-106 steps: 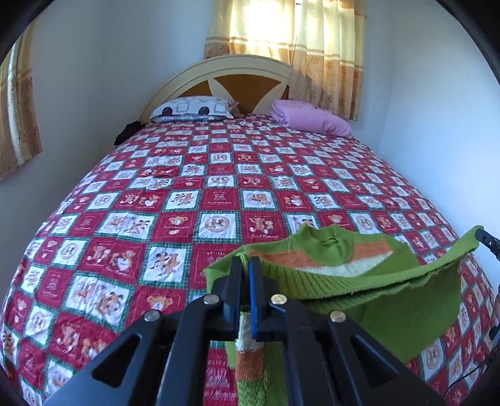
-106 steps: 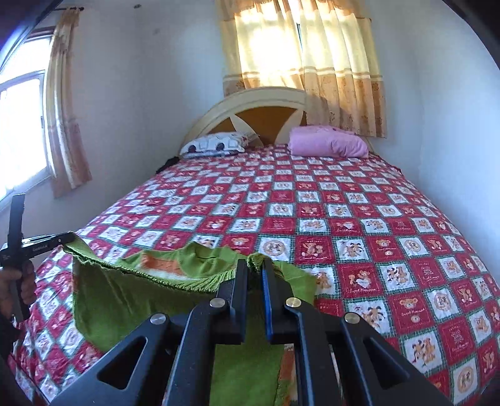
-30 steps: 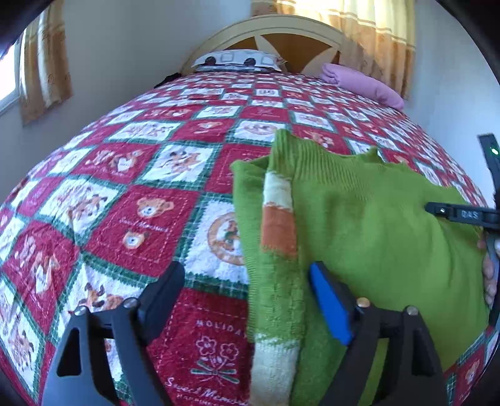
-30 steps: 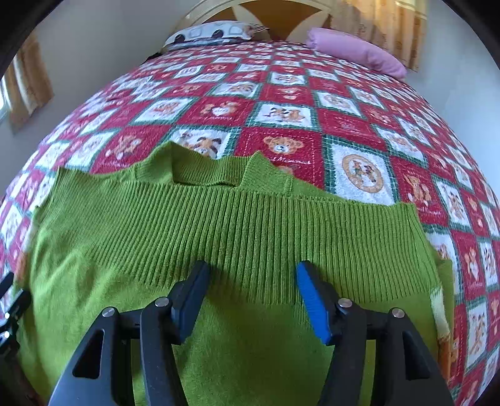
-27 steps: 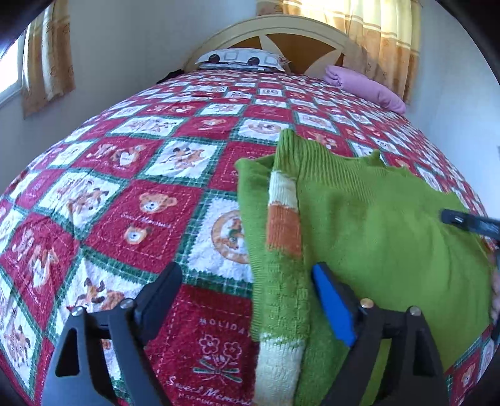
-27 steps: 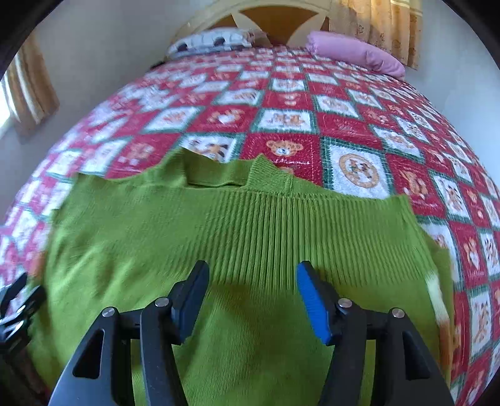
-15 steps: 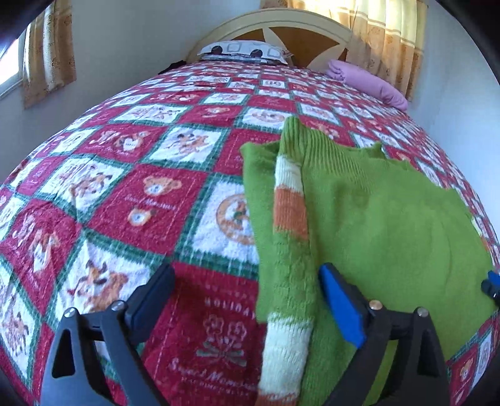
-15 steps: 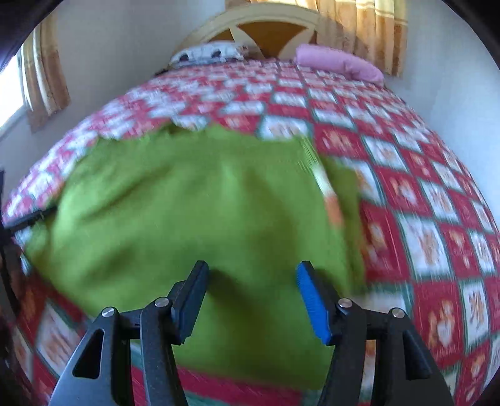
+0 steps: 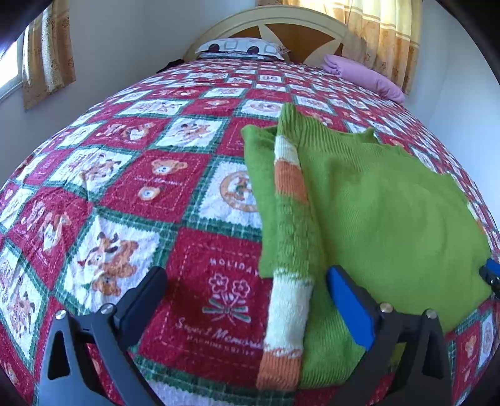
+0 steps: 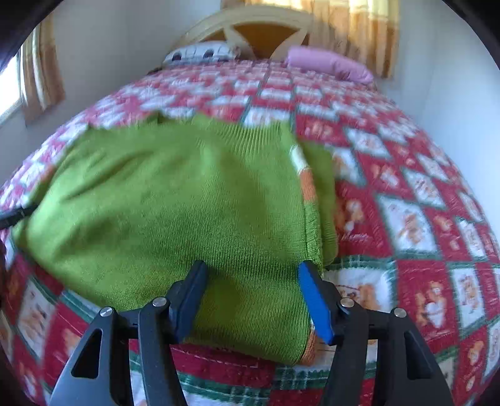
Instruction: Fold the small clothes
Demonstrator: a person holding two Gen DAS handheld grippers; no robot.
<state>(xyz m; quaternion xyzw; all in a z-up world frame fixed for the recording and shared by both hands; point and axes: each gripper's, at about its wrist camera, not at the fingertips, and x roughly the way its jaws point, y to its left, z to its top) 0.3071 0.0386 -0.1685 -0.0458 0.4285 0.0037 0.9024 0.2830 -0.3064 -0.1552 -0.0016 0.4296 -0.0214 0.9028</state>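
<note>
A small green knitted sweater lies flat on the bed, back side up, with a sleeve striped orange and cream folded along its left edge. My left gripper is open and empty, low over the sleeve's cuff end. In the right wrist view the sweater fills the middle, and my right gripper is open and empty just above its near right corner. The right gripper's blue tip shows at the left view's right edge.
The bed has a red, green and white patchwork quilt with bear prints. A patterned pillow and a folded pink blanket lie by the headboard. Walls close in on both sides, and curtains hang behind.
Both grippers let go of the sweater, which now lies flat on the quilt. The right gripper has swung toward the sweater's right side. The left gripper has backed off slightly.
</note>
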